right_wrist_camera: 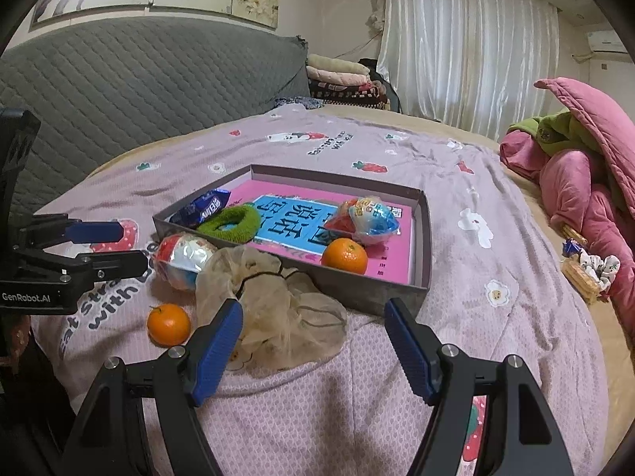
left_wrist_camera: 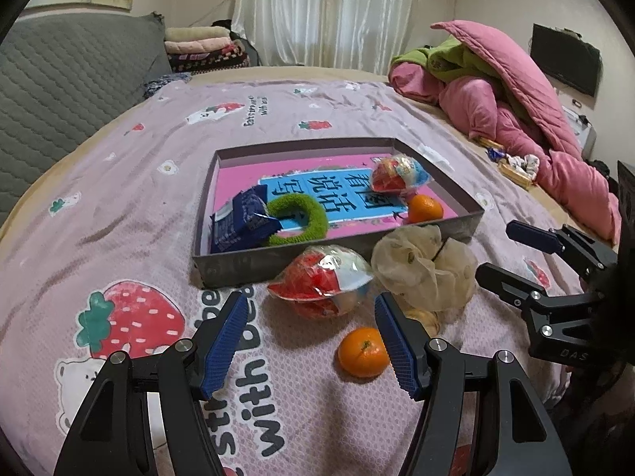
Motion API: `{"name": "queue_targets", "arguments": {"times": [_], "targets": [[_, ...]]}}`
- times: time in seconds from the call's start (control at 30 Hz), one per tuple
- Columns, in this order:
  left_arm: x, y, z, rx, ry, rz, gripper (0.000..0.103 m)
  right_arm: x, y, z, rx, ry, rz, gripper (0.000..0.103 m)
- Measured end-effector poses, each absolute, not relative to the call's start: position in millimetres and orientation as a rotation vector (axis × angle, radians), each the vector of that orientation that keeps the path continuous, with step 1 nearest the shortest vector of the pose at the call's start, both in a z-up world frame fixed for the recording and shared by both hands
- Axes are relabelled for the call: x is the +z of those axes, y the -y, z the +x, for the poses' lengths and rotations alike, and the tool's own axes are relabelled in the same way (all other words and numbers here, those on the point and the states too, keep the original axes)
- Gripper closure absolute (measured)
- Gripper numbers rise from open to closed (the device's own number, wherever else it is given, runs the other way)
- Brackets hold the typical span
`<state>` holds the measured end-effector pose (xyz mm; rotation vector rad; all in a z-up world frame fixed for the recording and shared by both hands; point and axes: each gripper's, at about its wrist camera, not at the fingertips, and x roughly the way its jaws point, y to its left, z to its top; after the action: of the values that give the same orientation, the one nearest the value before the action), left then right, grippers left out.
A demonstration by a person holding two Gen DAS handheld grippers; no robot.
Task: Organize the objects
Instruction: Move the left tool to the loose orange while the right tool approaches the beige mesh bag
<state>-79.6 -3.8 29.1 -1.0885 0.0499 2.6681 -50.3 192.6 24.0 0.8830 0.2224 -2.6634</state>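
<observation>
1. I am holding the left hand-held gripper (left_wrist_camera: pixel 309 337) with its jaws spread and nothing between them. It is hovering low in the centre of the left wrist view, aimed at the wrapped snack ball (left_wrist_camera: pixel 321 279) that is lying on the bed cover (left_wrist_camera: pixel 119 206) just outside the box.
2. I am keeping the right hand-held gripper (right_wrist_camera: pixel 313 345) spread too, and empty. In the lower centre of the right wrist view its left finger is standing over the beige mesh bag (right_wrist_camera: pixel 278 309).
3. The shallow grey box (left_wrist_camera: pixel 246 267) is sitting in the middle of both views. I am reading it as the collecting place, because a blue packet (left_wrist_camera: pixel 238 218), a green scrunchie (left_wrist_camera: pixel 301 214), a second snack ball (left_wrist_camera: pixel 397 174) and a mandarin (left_wrist_camera: pixel 424 208) are already lying inside, on a pink book cover.
4. Three things are waiting outside, all along the near wall: the snack ball touching that wall, the mesh bag just beside it, and a loose mandarin (left_wrist_camera: pixel 363 351) near the left gripper's right finger.
5. The near wall is the edge I am minding. Anything carried in is probably needing a lift over it, not a push.
6. Free room inside seems to be in the middle and upper part of the box. The bed cover at the left of the frame is bare, so the left side is having space for swinging.
7. The two grippers are working near each other at the box's near right corner, so I am judging that one should go at a time.
</observation>
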Motion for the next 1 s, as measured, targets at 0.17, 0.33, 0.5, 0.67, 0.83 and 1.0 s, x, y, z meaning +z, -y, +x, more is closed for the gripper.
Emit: {"name": "queue_targets", "arguments": {"times": [0.17,0.33,0.5,0.67,0.83,1.0], "targets": [[24,-2,-76,2.646,-0.069,-1.102,0.035,20,-194,-48,-2.655,-0.235,0.898,0.030],[18,-10,-73,2.619,-0.098,-1.118,0.035,15,-195,-46,-2.644,-0.240,0.918,0.030],[11,-15,-69,2.600,-0.126,-1.134,0.035,12,-193,-46,-2.634,-0.254,0.927,0.030],[5,-20,-68,2.581,-0.165,-1.167,0.035,9,-191,-46,-2.623,-0.270,0.940,0.030],[-1,-24,-68,2.561,-0.197,-1.193,0.035,6,-189,-47,-2.617,-0.286,0.951,0.030],[-6,-28,-69,2.549,-0.219,-1.211,0.035,1,-185,-49,-2.609,-0.307,0.983,0.030]]}}
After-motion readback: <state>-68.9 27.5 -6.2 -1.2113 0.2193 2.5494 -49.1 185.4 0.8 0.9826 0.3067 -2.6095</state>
